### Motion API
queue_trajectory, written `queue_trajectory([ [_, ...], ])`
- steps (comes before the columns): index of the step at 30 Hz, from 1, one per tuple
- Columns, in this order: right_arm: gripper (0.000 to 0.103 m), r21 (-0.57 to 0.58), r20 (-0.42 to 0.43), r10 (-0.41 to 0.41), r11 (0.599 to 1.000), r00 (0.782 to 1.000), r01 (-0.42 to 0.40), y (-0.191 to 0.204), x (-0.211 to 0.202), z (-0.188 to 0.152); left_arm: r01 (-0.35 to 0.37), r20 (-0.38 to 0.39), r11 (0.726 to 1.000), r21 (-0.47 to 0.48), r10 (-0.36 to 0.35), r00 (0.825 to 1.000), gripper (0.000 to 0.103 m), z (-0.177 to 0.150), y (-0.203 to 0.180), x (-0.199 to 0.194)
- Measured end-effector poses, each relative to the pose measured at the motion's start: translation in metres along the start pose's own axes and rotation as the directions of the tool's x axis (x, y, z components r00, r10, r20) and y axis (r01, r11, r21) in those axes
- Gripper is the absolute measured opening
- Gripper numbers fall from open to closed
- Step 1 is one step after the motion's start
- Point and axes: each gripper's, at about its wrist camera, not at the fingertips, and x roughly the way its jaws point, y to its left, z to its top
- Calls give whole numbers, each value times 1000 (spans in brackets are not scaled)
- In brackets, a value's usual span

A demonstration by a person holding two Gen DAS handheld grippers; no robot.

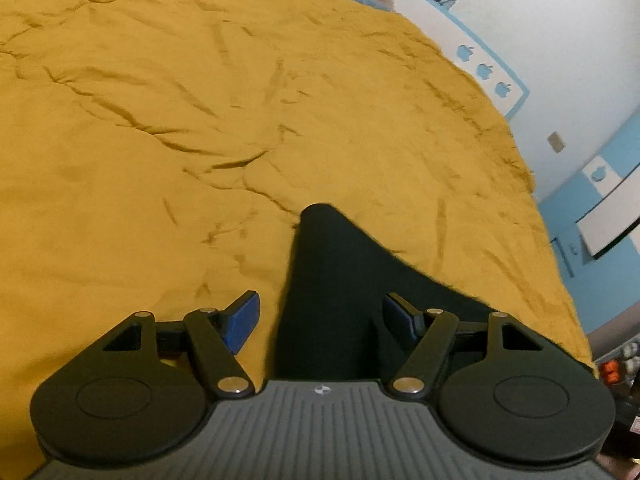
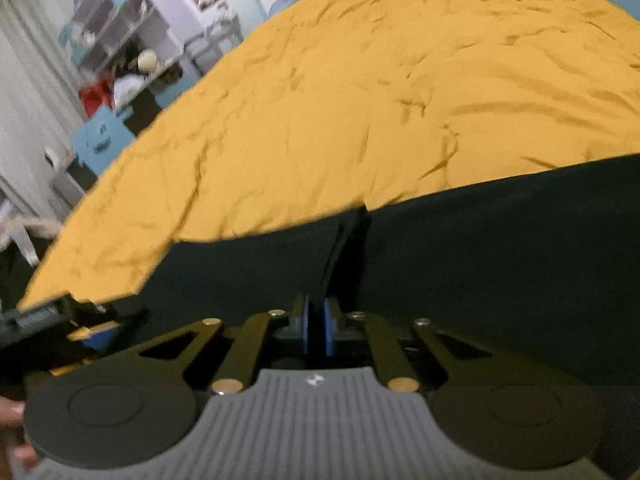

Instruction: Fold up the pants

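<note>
The pants [image 1: 332, 288] are dark, almost black, and lie on a mustard-yellow bedspread [image 1: 200, 120]. In the left wrist view a pointed corner of the cloth sticks up between the fingers of my left gripper [image 1: 318, 320], which is open with blue pads [image 1: 244, 320] wide apart; the cloth is not clamped. In the right wrist view the pants [image 2: 480, 248] stretch as a wide dark band across the bedspread [image 2: 360, 100]. My right gripper [image 2: 318, 332] is shut on a pinched fold of the pants.
A white and blue wall [image 1: 520, 20] with posters runs along the bed's far and right sides. In the right wrist view, shelves and clutter [image 2: 116, 64] stand at the left beyond the bed's edge, and the other gripper [image 2: 40, 320] shows at the lower left.
</note>
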Motion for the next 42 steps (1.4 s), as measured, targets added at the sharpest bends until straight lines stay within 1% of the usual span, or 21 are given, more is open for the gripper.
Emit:
queue_trajectory([
  [3, 2, 19, 33, -11, 1000, 999, 11, -8, -18, 4, 31, -9, 999, 8, -31, 999, 81, -1, -4, 5],
  [6, 0, 47, 59, -53, 998, 997, 50, -21, -28, 8, 33, -28, 999, 33, -32, 999, 81, -4, -10, 12],
  [7, 0, 56, 59, -61, 997, 996, 58, -26, -27, 8, 32, -38, 999, 38, -30, 999, 81, -5, -12, 14],
  [9, 0, 50, 10, -84, 995, 996, 83, -33, -18, 7, 9, -59, 998, 64, -5, 998, 80, -9, -17, 19],
  [10, 0, 38, -10, -107, 994, 994, 107, -35, -13, 4, -16, -71, 995, 97, 23, 997, 78, -12, -21, 23],
  [12, 0, -2, 3, -121, 993, 993, 121, -31, -11, -1, -47, -80, 988, 146, 59, 995, 78, -16, -27, 28],
  [15, 4, -65, 48, -51, 996, 998, 54, -10, -15, -8, -58, -72, 985, 160, 71, 995, 78, -18, -29, 28],
  [18, 9, -185, 50, 1, 983, 999, 9, 15, -10, -20, -49, -68, 988, 147, 60, 996, 78, -19, -27, 26],
  [19, 17, -214, 36, 2, 977, 999, 6, 21, -5, -25, -47, -67, 988, 146, 57, 996, 78, -19, -26, 26],
  [20, 21, -241, 0, -25, 970, 1000, 25, 25, 3, -29, -47, -66, 988, 146, 57, 996, 78, -20, -26, 26],
  [21, 21, -260, -39, -61, 964, 997, 49, 26, 12, -34, -49, -66, 988, 148, 59, 996, 78, -20, -26, 26],
  [23, 21, -289, -55, -83, 955, 995, 64, 26, 19, -38, -57, -68, 986, 154, 68, 995, 77, -21, -26, 27],
  [26, 23, -237, -9, -10, 971, 1000, 8, 22, 1, -33, -63, -54, 985, 164, 72, 996, 77, -21, -30, 23],
  [28, 24, -221, -17, -25, 975, 1000, 20, 17, 0, -33, -71, -44, 985, 160, 79, 996, 77, -22, -30, 23],
  [29, 24, -223, -41, -47, 974, 998, 36, 16, 4, -36, -81, -33, 985, 155, 87, 996, 74, -22, -32, 21],
  [30, 24, -221, -54, -38, 975, 998, 25, 12, 6, -38, -94, -16, 984, 149, 97, 995, 73, -22, -34, 19],
  [32, 24, -182, -35, -8, 983, 999, 2, 7, -2, -35, -99, 31, 984, 150, 95, 995, 72, -25, -43, 8],
  [35, 25, -111, 9, 5, 994, 1000, -4, -8, -32, -26, -78, 76, 977, 198, 64, 995, 72, -31, -61, -6],
  [37, 27, -88, 48, -21, 996, 999, 25, -22, -57, -21, -79, 77, 969, 235, 63, 995, 72, -35, -79, -6],
  [39, 28, -50, 86, -79, 995, 993, 83, -46, -87, -19, -77, 76, 959, 272, 59, 995, 72, -41, -98, -2],
  [42, 29, 72, 138, -185, 982, 973, 176, -96, -132, -18, -47, 73, 941, 336, 23, 997, 74, -54, -135, 8],
])
